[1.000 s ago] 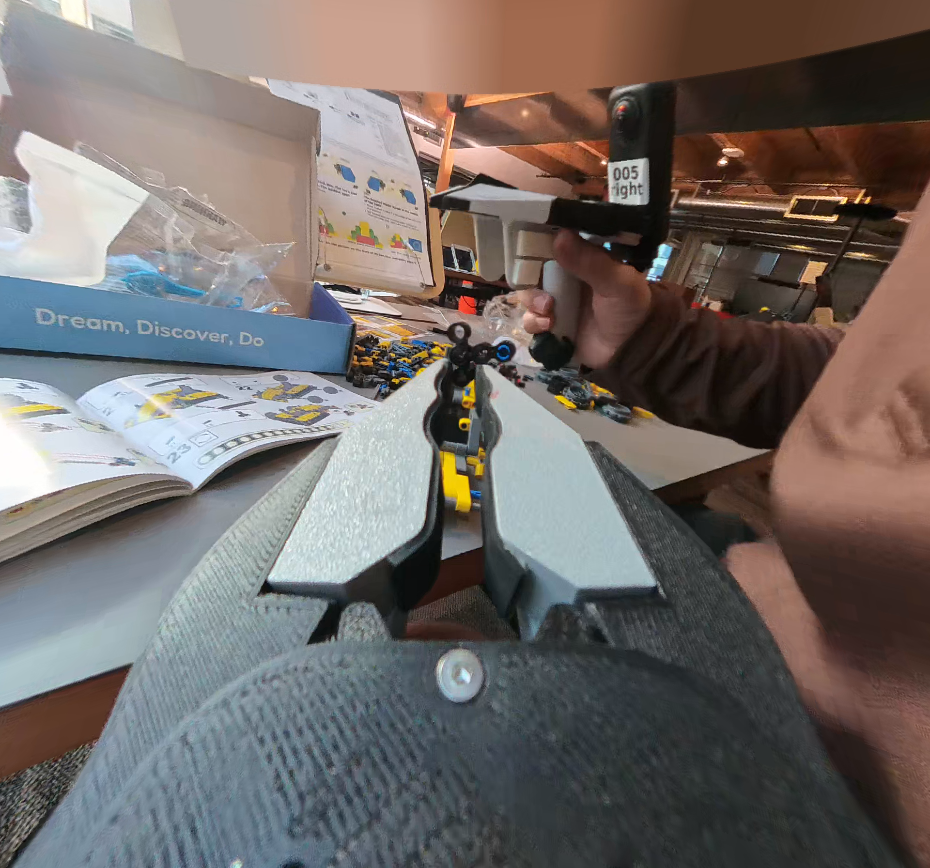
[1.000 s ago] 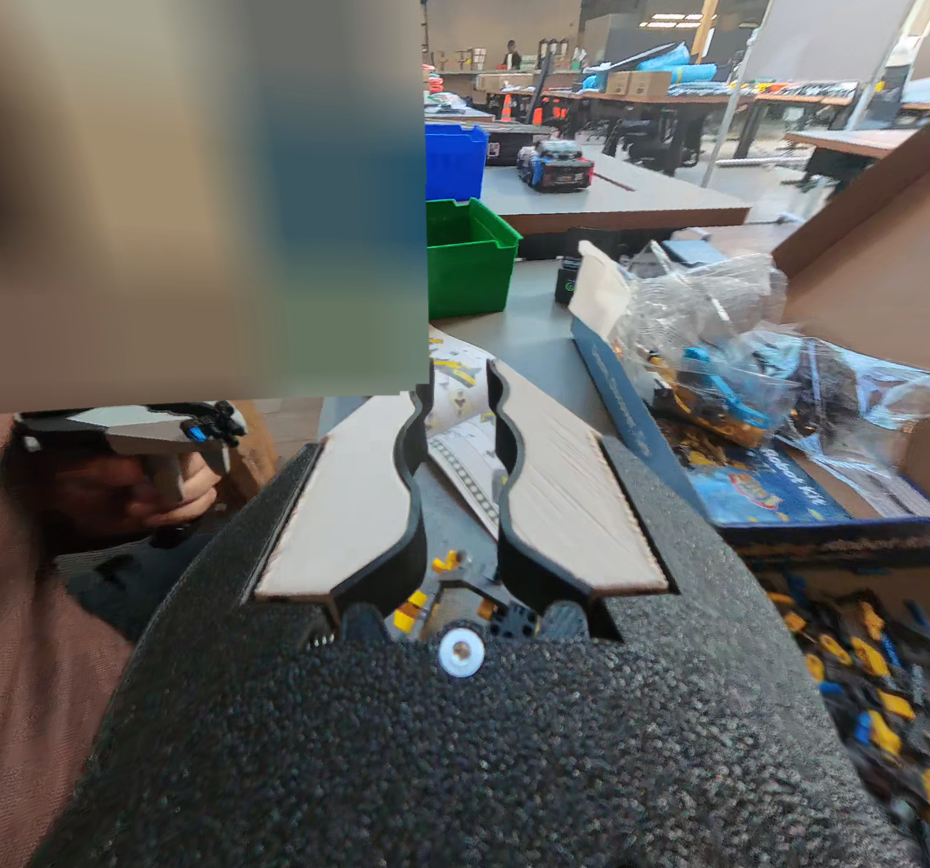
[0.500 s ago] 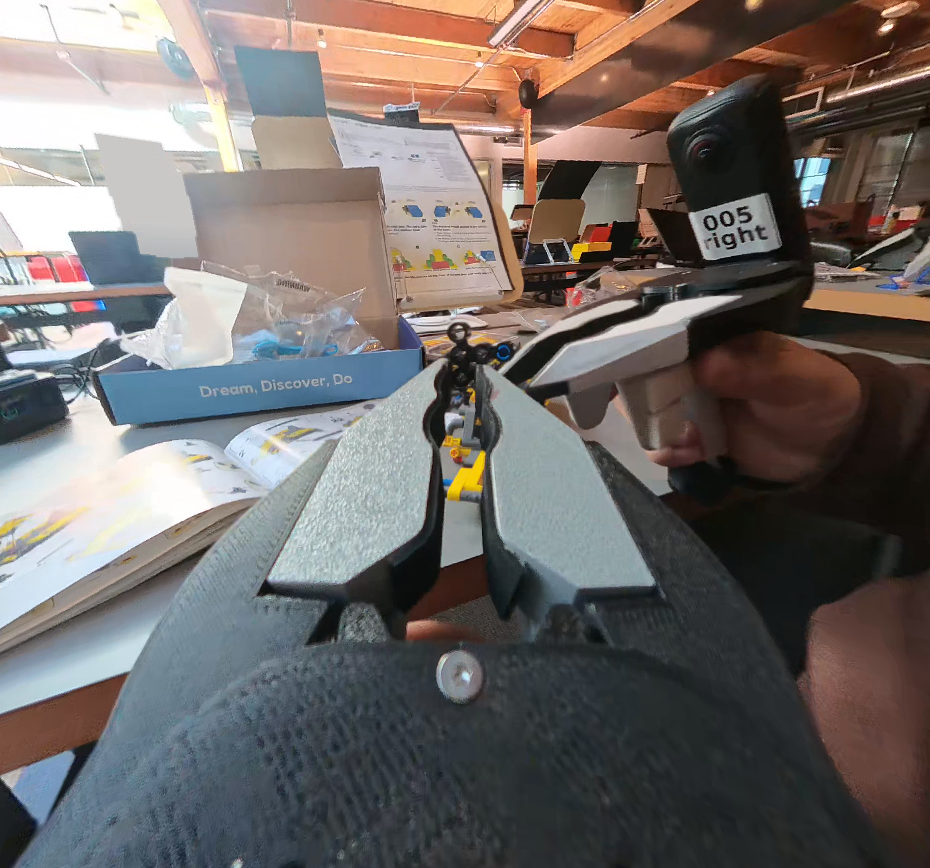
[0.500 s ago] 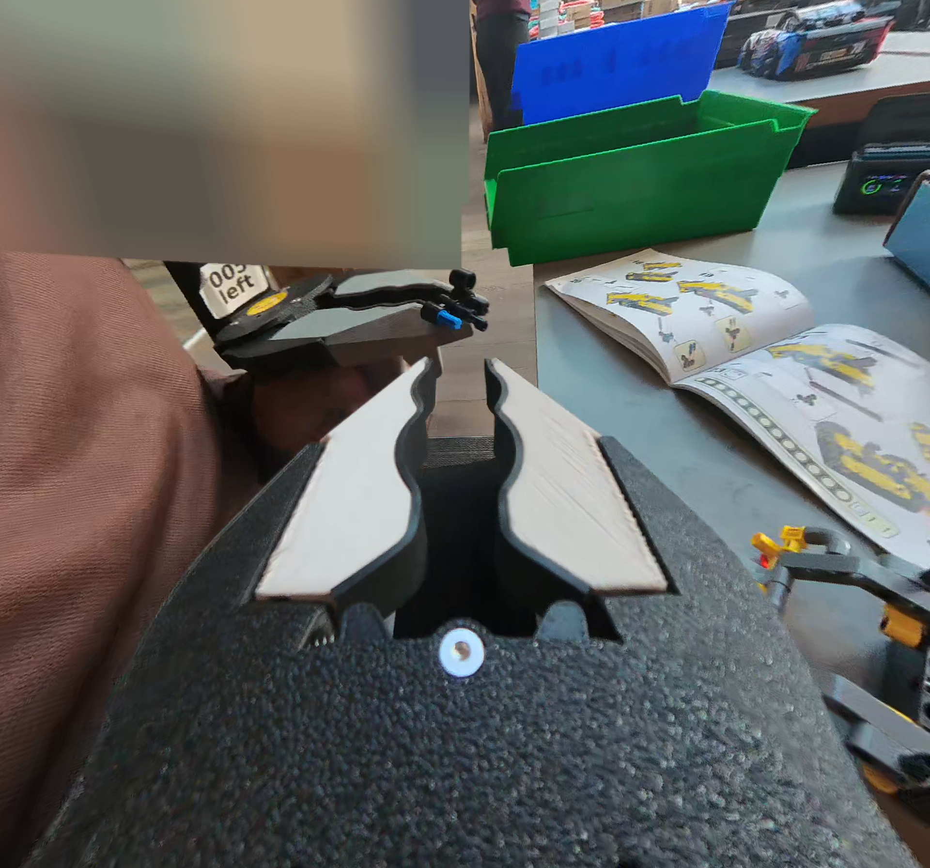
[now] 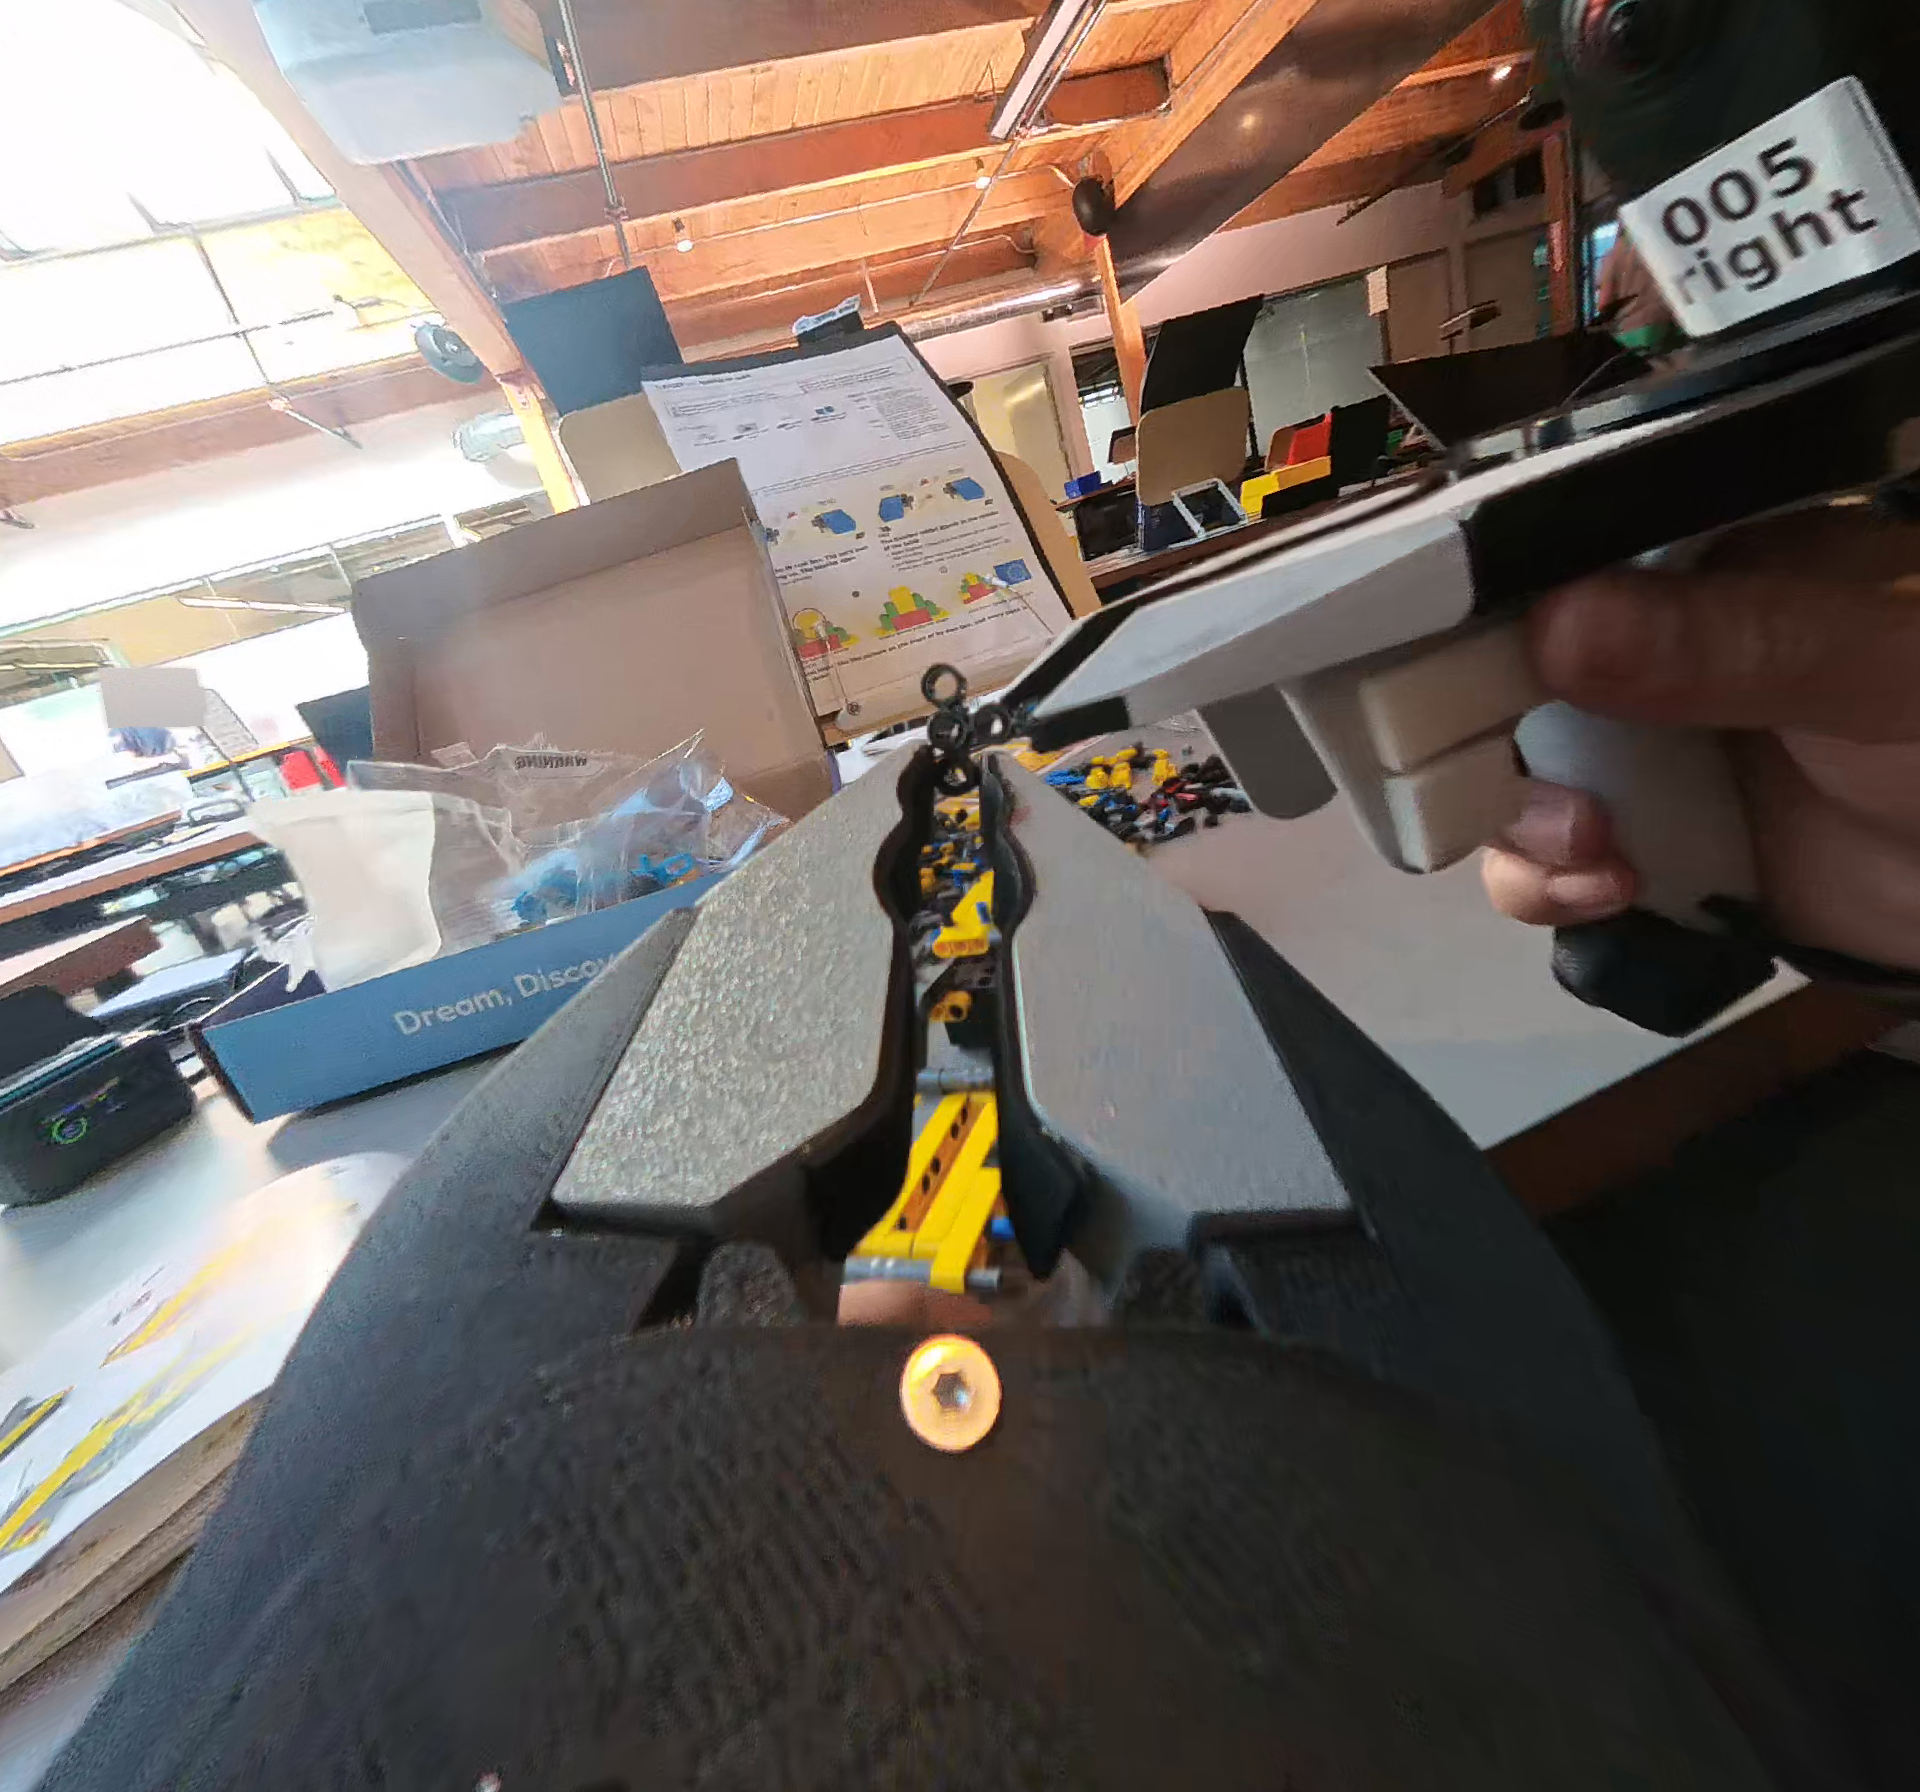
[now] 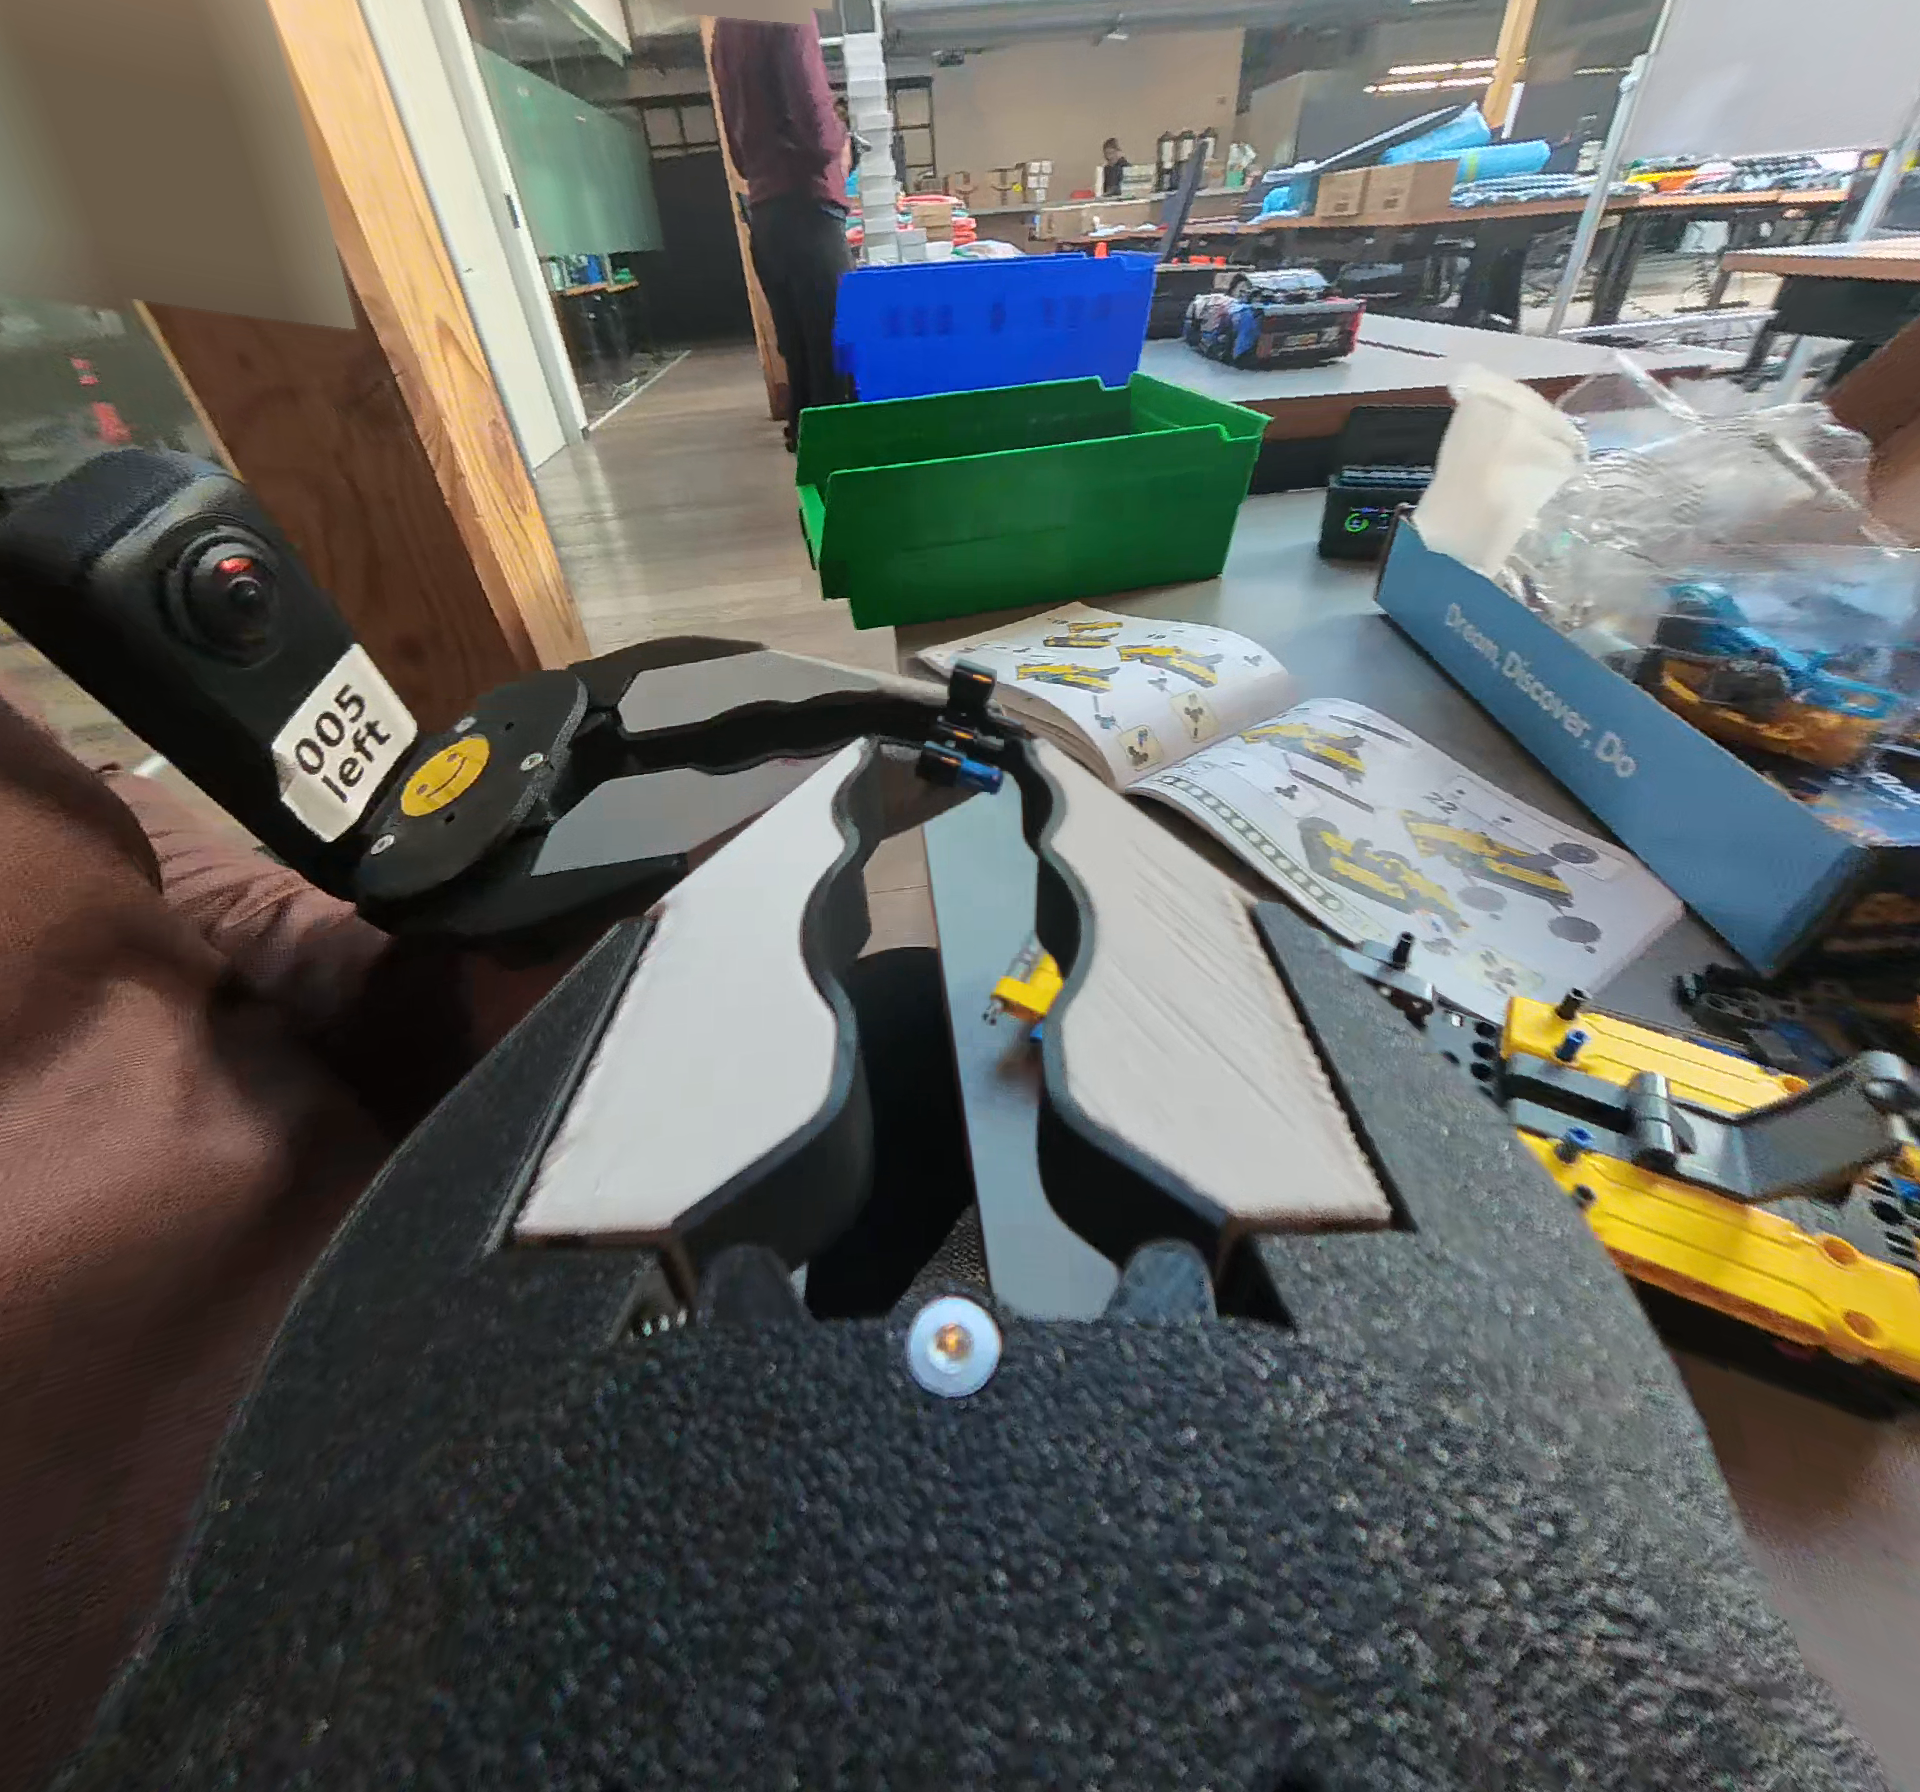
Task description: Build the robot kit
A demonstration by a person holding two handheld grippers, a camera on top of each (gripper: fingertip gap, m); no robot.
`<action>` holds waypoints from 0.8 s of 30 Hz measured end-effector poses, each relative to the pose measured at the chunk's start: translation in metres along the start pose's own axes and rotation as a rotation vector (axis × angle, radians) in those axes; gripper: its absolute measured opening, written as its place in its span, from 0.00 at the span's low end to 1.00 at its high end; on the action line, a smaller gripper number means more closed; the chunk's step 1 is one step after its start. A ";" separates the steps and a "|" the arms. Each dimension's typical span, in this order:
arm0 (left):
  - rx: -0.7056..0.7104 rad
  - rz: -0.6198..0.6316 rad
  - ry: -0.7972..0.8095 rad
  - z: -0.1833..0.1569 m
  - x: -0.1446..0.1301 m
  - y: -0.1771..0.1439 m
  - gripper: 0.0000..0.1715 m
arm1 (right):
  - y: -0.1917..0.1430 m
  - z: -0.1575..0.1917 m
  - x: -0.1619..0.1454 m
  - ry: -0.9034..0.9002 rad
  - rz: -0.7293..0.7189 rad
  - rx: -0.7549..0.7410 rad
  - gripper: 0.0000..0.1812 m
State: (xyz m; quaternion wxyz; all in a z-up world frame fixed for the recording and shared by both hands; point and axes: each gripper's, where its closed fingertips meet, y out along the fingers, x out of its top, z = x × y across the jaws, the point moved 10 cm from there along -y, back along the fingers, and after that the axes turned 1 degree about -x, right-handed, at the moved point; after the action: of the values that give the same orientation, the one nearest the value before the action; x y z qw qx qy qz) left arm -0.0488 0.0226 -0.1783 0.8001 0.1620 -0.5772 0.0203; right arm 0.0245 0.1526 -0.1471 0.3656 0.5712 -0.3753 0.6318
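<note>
Since half a second ago the right hand-held gripper [image 6: 948, 766] has closed in on the left one, so its fingertips now sit just beside the small black piece with a blue pin [image 6: 961, 740] that sticks out of the left hand-held gripper [image 5: 951, 776]; both views have also tilted.

In the left wrist view, an open instruction booklet [image 5: 125, 1327] lies at the far left on the grey tabletop [image 5: 1382, 963]. Behind it stands an open cardboard box with a blue front edge [image 5: 447, 1015], stuffed with clear plastic bags [image 5: 582, 828]. At centre the left hand-held gripper is clenched on a yellow and black brick assembly [image 5: 951, 1181], whose black ringed end pokes out past the fingertips. Loose small bricks [image 5: 1132, 786] are scattered on the tabletop beyond. From the right the other hand-held gripper reaches in, held by a hand [image 5: 1766, 755].

In the right wrist view, the left hand-held gripper enters from the left. The right hand-held gripper's jaws stand apart, grasping nothing. Behind are a green bin [image 6: 1029, 506] and a blue bin [image 6: 987, 319]. A larger yellow brick model [image 6: 1704, 1181] lies at the right on the tabletop.
</note>
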 end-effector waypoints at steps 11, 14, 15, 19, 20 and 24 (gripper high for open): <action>-0.056 0.008 -0.069 -0.011 -0.007 0.027 0.03 | -0.018 -0.018 0.000 -0.031 0.009 -0.096 0.03; -0.076 0.019 -0.044 -0.014 -0.008 0.034 0.03 | -0.025 -0.024 -0.002 -0.010 0.015 -0.113 0.03; -0.073 0.012 -0.022 -0.013 -0.007 0.037 0.03 | -0.028 -0.026 -0.002 0.007 0.011 -0.121 0.04; -0.104 -0.069 0.114 -0.019 0.003 0.045 0.03 | -0.039 -0.035 -0.003 0.098 0.003 -0.090 0.12; -0.120 -0.074 0.107 -0.020 0.003 0.047 0.02 | -0.042 -0.036 -0.003 0.115 -0.008 -0.082 0.10; -0.144 -0.093 0.112 -0.025 0.006 0.052 0.03 | -0.052 -0.035 0.001 0.117 -0.037 -0.069 0.11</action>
State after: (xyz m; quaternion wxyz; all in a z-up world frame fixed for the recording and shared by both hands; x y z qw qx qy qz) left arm -0.0354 0.0784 -0.1677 0.8409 0.1293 -0.5232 -0.0495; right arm 0.0545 0.2075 -0.1456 0.4181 0.5270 -0.3642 0.6441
